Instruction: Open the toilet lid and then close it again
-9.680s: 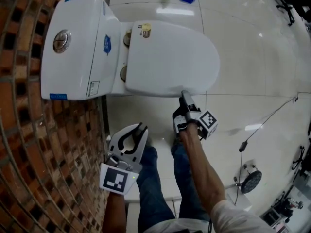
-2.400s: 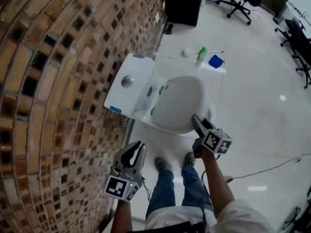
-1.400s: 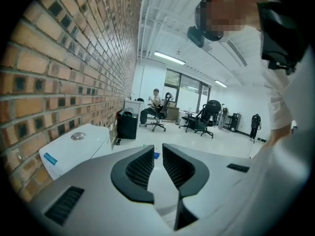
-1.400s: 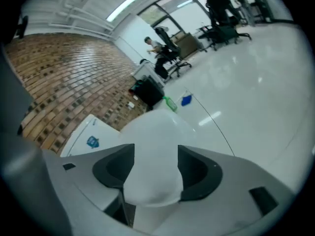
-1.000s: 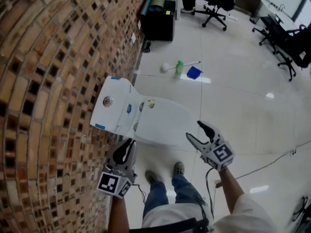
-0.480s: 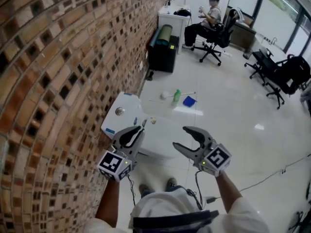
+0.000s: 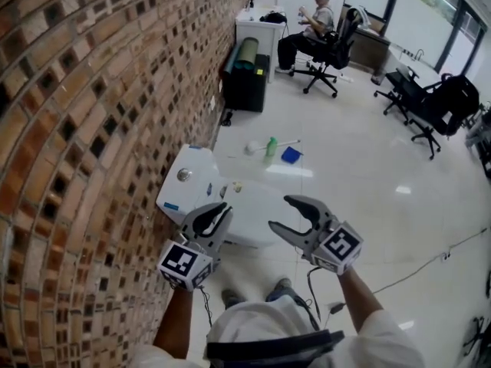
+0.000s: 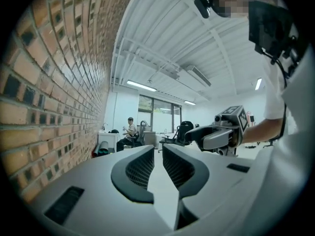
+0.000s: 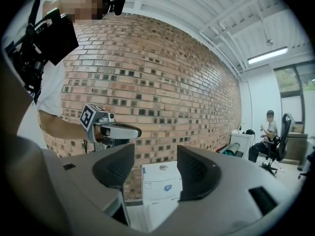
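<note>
The left gripper (image 7: 222,208), fingers closed on nothing, and the right gripper (image 7: 280,213), fingers spread and empty, have risen clear of the toilet lid (image 7: 247,217), lying shut at lower centre, so the job looks done.

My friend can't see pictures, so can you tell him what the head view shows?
A person holds two grippers above a white toilet with its lid down, beside a brick wall. The left gripper has shut jaws, the right gripper open ones; both hold nothing.
</note>
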The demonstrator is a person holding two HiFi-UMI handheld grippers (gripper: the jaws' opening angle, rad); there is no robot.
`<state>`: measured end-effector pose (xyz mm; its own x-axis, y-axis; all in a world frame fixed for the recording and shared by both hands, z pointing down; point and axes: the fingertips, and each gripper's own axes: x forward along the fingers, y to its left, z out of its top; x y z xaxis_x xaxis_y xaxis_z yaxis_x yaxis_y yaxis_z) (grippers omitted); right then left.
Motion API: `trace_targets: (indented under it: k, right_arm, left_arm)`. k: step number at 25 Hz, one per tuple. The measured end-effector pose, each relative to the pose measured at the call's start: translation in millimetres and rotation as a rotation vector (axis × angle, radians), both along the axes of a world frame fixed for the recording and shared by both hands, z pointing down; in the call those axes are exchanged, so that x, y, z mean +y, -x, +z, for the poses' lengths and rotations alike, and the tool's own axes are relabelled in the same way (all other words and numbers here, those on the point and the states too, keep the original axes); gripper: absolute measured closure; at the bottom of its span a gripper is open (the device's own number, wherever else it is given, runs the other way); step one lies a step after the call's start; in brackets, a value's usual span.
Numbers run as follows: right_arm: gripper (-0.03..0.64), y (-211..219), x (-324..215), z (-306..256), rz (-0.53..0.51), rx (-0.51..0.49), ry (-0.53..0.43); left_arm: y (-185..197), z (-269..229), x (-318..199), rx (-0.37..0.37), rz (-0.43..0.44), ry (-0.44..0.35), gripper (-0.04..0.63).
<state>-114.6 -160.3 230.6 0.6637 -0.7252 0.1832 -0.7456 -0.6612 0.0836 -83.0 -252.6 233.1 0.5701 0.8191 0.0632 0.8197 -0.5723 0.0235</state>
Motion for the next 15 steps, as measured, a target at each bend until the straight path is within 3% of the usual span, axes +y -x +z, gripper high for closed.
trace_targets:
  k: [8, 15]
  right_arm:
    - [0.348, -11, 47, 13, -0.010, 0.010, -0.031]
    - [0.348, -25, 180, 40, -0.051, 0.003, -0.112]
  left_arm:
    - [-9, -5, 34, 0.013, -0.060, 0.002, 0.551]
    - [-29, 20, 137, -0.048, -0.201, -0.029, 0.551]
